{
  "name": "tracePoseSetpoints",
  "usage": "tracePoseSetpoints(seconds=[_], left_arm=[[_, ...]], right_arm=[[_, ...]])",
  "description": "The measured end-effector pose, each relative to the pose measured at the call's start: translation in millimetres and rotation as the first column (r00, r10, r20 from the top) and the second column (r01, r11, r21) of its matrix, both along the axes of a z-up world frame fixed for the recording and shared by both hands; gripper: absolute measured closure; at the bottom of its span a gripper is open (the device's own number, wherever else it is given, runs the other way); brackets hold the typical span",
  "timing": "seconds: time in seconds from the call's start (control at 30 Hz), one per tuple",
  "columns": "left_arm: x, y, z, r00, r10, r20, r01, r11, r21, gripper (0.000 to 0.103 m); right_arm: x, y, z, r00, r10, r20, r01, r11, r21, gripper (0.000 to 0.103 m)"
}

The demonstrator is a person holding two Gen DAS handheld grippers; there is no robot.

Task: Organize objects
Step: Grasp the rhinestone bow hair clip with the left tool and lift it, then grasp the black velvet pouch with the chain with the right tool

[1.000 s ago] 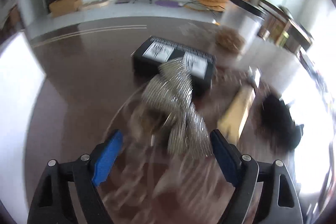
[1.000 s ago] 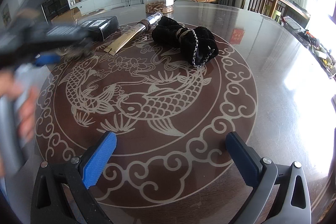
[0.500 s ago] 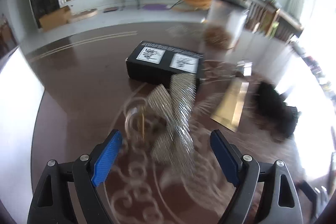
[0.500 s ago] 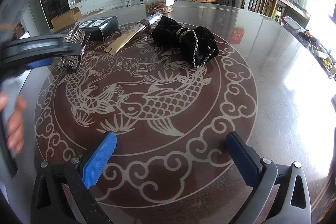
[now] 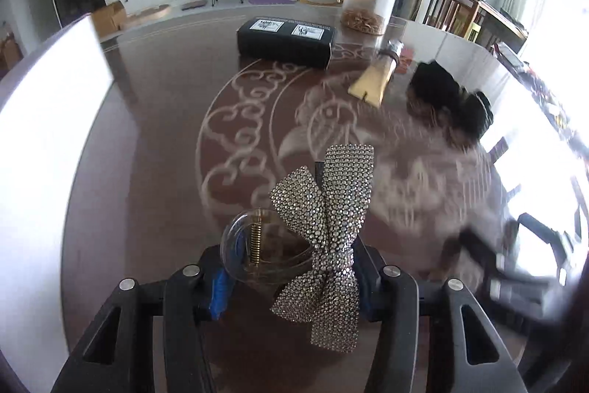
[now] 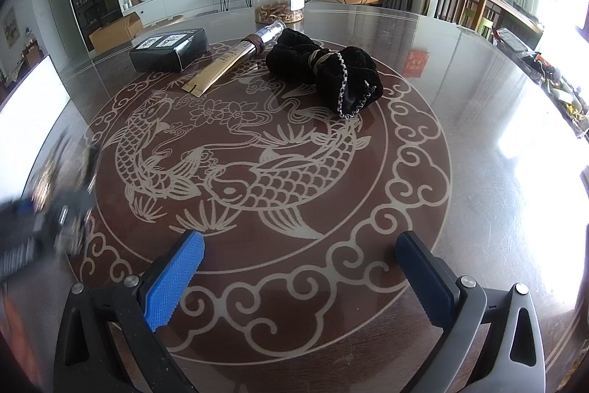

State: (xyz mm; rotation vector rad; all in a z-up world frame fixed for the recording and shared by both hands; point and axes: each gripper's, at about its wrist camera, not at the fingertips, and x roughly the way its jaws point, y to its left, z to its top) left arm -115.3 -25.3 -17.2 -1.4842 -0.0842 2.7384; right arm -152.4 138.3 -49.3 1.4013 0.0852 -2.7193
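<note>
The rhinestone-covered silver bow hair clip with its clear plastic claw and brass spring [image 5: 324, 238] is now sitting low in the centre of the left wrist frame, right between the blue pads of the left hand-held gripper [image 5: 291, 279]. Half a second ago it was lying loose on the bench with the pads well apart on either side; now the jaws are closing in on it, and the pads appear to be touching its sides. The clip is sharp while the round dark brown bench with the pale carp inlay [image 5: 257, 120] is smearing behind it, which suggests the clip is travelling with the gripper, so the pick-up looks under way.

Further up the frame, the black rectangular box with white labels [image 5: 285, 41], the tan paper sleeve [image 5: 371, 85] and the black velvet pouch with a chain [image 6: 327, 76] are waiting at the upper middle and right, not yet sorted.

The right hand-held gripper [image 6: 300, 277] is hovering at the bottom of its own frame, jaws wide apart and empty.
</note>
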Motion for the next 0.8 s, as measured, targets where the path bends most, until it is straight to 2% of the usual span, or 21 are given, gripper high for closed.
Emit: tracePoseSetpoints(seconds=[0.03, 0.07, 0.1, 0.17, 0.23, 0.37, 0.8], left_arm=[[5.0, 1.0, -1.6, 1.000, -0.009, -0.003, 0.009, 1.000, -0.015, 0.034], [7.0, 3.1, -5.1, 1.000, -0.024, -0.004, 0.024, 0.999, -0.039, 0.017], [5.7, 5.0, -8.3, 0.999, -0.032, -0.005, 0.032, 0.998, -0.058, 0.009], [3.6, 6.7, -9.5, 0.998, -0.053, -0.037, 0.050, 0.995, -0.086, 0.004], [-0.7, 4.3, -11.0, 0.998, -0.052, -0.024, 0.050, 0.997, -0.060, 0.000], [-12.5, 6.8, -12.4, 0.999, -0.031, -0.034, 0.028, 0.998, -0.058, 0.000], [-14.9, 7.9, -14.6, 0.999, -0.028, -0.038, 0.025, 0.998, -0.060, 0.000]], right_arm=[[-0.2, 0.0, -0.1, 1.000, 0.000, 0.000, 0.000, 1.000, 0.000, 0.000], [0.1, 0.0, 0.0, 1.000, 0.000, 0.000, 0.000, 1.000, 0.000, 0.000], [0.0, 0.0, -0.1, 1.000, 0.000, 0.000, 0.000, 1.000, 0.000, 0.000], [0.1, 0.0, 0.0, 1.000, 0.000, 0.000, 0.000, 1.000, 0.000, 0.000], [0.1, 0.0, 0.1, 1.000, 0.000, 0.000, 0.000, 1.000, 0.000, 0.000], [-0.4, 0.0, -0.2, 1.000, 0.000, 0.000, 0.000, 1.000, 0.000, 0.000], [-0.1, 0.0, 0.0, 1.000, -0.001, 0.000, 0.001, 1.000, 0.000, 0.000]])
